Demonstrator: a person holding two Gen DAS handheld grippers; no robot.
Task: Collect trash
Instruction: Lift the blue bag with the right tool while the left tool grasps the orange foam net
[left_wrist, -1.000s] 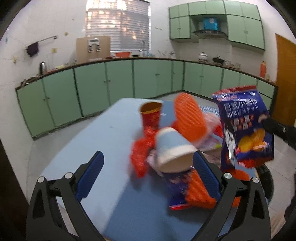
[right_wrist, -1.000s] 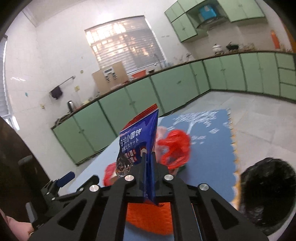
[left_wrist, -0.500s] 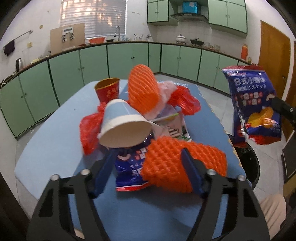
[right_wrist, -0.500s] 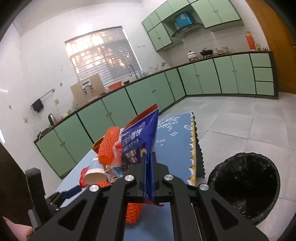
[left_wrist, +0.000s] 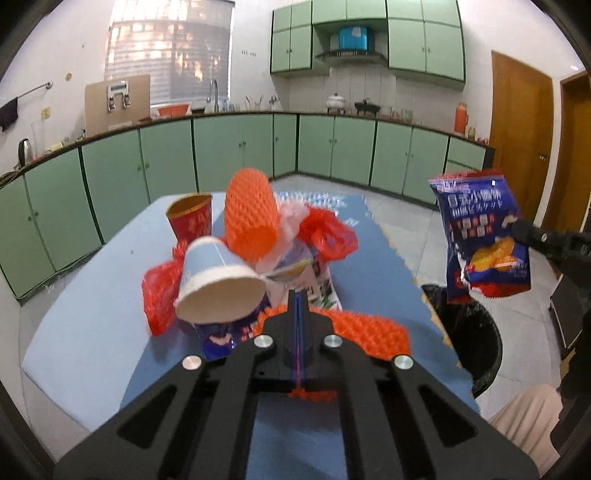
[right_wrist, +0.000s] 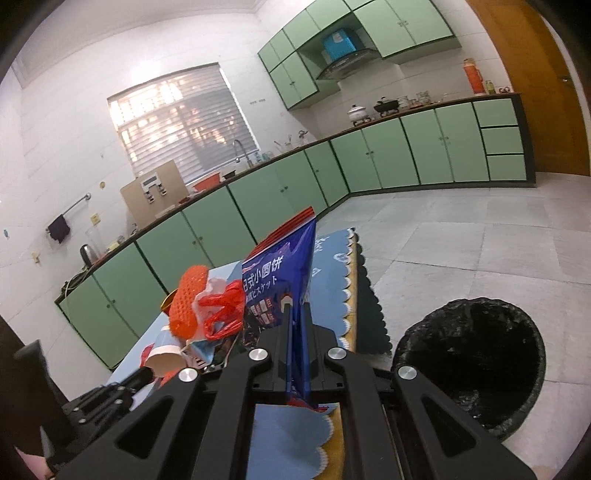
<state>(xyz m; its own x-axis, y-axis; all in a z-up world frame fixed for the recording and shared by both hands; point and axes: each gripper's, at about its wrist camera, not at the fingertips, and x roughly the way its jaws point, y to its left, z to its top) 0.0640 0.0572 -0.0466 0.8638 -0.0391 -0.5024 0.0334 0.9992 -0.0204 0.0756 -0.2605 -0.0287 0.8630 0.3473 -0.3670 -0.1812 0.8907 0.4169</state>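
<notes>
My right gripper (right_wrist: 294, 306) is shut on a blue snack bag (right_wrist: 280, 273) and holds it in the air; the bag also shows in the left wrist view (left_wrist: 480, 236), above the black-lined trash bin (left_wrist: 469, 343). My left gripper (left_wrist: 299, 295) is shut on an orange foam net (left_wrist: 365, 332) lying at the near edge of the trash pile. The pile on the blue table (left_wrist: 85, 332) holds a tipped blue paper cup (left_wrist: 218, 284), an upright orange foam net (left_wrist: 251, 214), a red paper cup (left_wrist: 190, 219) and red plastic bags (left_wrist: 328, 232).
The trash bin (right_wrist: 476, 354) stands on the tiled floor right of the table. Green kitchen cabinets (left_wrist: 229, 147) run along the walls. A wooden door (left_wrist: 517, 140) is at the right. The person's knee (left_wrist: 524, 421) shows at lower right.
My left gripper moved in on the pile and closed from open onto the near orange foam net. My right gripper carried the snack bag rightward toward the bin.
</notes>
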